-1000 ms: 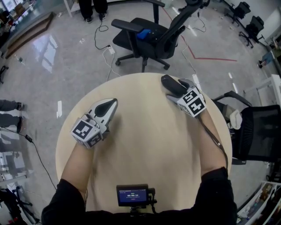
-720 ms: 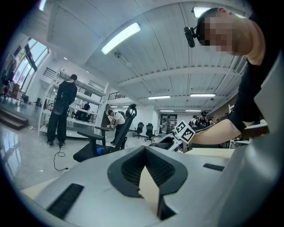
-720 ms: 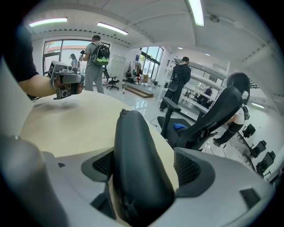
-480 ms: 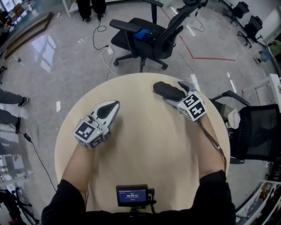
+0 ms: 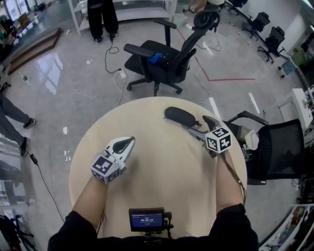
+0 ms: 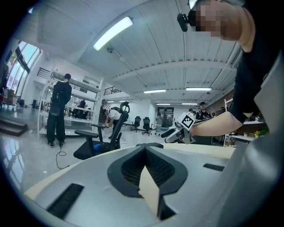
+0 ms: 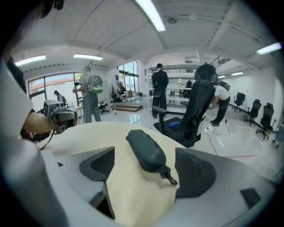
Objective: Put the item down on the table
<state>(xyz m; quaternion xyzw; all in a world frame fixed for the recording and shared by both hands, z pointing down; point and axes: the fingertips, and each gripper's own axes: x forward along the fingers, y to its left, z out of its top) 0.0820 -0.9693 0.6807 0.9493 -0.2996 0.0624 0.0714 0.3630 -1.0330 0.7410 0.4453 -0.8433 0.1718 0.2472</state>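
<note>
**On the counter: pouch down, right jaws released**

Toward the far right part of the round, pale counter point(image 5: 162, 166): a dark oblong pouch point(image 5: 180, 116), lying flat on the top, long side slanting from upper left to lower right in the head view. Zip pull point(image 7: 170, 177) at the end nearest the right gripper point(image 5: 197, 125). Right jaws spread wide, having just been opening, the near end of the pouch between them but pressed by neither pad. Same story from the right gripper view: pouch point(image 7: 146, 150) resting on bare counter in the gap, pale surface showing on both sides before the dark ribbed pads point(image 7: 97, 164). Marker cube point(image 5: 218, 139) tilted, just behind those jaws.

Over the left middle of the counter, well apart from the pouch: the left gripper point(image 5: 126, 143), jaws clenched together with nothing between them. From the left gripper view, pads meeting at the tips, only a thin wedge of counter visible below.

At the near edge, between the two forearms: a small lit screen point(image 5: 147, 219).

Beyond the far rim, on the glossy grey floor point(image 5: 73, 73): a black office chair point(image 5: 159, 54) with something blue on its seat, and the legs of a person point(image 5: 103, 14) standing farther back. Just beside the counter's right edge: a second chair point(image 5: 279, 147), black mesh.
</note>
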